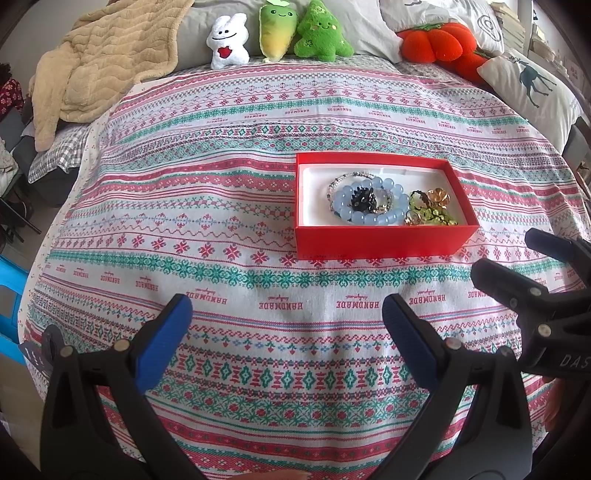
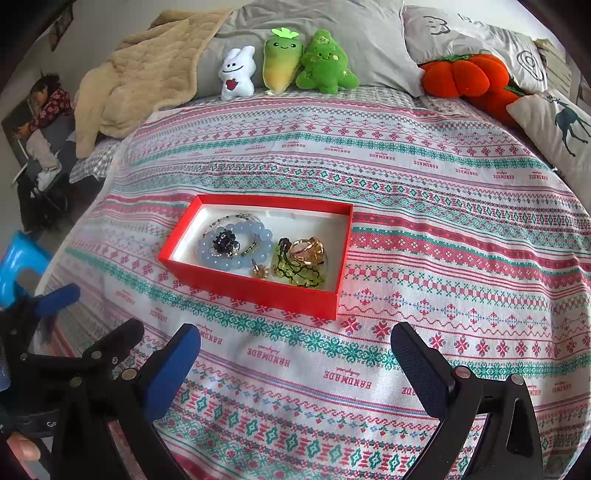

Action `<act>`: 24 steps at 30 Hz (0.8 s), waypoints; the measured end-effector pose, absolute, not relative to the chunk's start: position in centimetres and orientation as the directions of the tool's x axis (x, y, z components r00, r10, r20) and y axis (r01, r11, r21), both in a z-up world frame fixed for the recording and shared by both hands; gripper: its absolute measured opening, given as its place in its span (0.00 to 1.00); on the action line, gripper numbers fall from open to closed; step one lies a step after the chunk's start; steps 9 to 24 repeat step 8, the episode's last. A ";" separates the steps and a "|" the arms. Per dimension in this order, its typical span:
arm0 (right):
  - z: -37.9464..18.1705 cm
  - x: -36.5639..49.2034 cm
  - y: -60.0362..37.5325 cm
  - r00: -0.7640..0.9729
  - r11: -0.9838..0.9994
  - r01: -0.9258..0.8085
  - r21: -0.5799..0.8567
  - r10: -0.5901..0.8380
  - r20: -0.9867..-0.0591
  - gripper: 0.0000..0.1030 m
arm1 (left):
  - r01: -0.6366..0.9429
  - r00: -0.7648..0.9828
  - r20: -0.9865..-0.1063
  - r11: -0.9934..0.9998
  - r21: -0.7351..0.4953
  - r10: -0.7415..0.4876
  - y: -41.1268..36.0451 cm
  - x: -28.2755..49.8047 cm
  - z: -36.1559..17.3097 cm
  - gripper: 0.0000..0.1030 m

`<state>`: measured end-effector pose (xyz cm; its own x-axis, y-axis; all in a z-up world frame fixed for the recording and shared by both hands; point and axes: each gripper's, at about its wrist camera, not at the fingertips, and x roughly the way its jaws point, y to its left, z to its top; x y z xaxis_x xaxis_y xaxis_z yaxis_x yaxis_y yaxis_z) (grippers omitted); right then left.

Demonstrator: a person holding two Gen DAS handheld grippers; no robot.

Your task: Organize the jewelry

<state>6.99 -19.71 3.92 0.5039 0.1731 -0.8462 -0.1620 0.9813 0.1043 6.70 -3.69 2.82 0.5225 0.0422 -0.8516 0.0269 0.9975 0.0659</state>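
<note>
One red box (image 1: 380,242) sits on the patterned bedspread (image 1: 229,229), lid off, white lining, jewelry inside. In the box: one blue bead bracelet (image 1: 369,199) toward the box's left half, one black beaded piece (image 1: 364,199) lying inside its ring, one thin silver-bead bracelet (image 2: 231,219) looping behind it, one green bead string (image 2: 299,273) at the right end with a gold flower piece (image 2: 306,249) on top. The right wrist view shows a small gold earring (image 2: 260,271) apart on the lining between the blue bracelet and the green string; in the left wrist view that spot is a crowded gold cluster, count unclear. Left gripper (image 1: 288,328) hangs over bare bedspread in front of the box, fingers spread wide, holding nothing. Right gripper (image 2: 295,354) likewise spread wide and empty, also short of the box. Each view catches the other gripper at its edge. Only the right view shows a seated person (image 2: 48,122) at far left and a thumb at the bottom left corner. Along the headboard: three small plush toys in a row, a white bunny (image 1: 227,42), a yellow-green radish (image 1: 277,29), a green tree (image 1: 321,33); one orange pumpkin plush (image 1: 439,44); one deer pillow (image 1: 532,88); one tan blanket (image 1: 107,55).
</note>
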 end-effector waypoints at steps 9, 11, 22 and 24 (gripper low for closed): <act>3.9 6.9 -19.8 0.504 0.981 -0.161 0.104 0.173 -0.846 1.00 | 0.024 0.523 -0.851 0.998 0.064 0.043 -3.8 6.7 2.8 0.99; 3.9 6.9 -19.8 0.504 0.981 -0.161 0.104 0.173 -0.846 1.00 | 0.024 0.523 -0.851 0.998 0.064 0.043 -3.8 6.7 2.8 0.99; 3.9 6.9 -19.8 0.504 0.981 -0.161 0.104 0.173 -0.846 1.00 | 0.024 0.523 -0.851 0.998 0.064 0.043 -3.8 6.7 2.8 0.99; 3.9 6.9 -19.8 0.504 0.981 -0.161 0.104 0.173 -0.846 1.00 | 0.024 0.523 -0.851 0.998 0.064 0.043 -3.8 6.7 2.8 0.99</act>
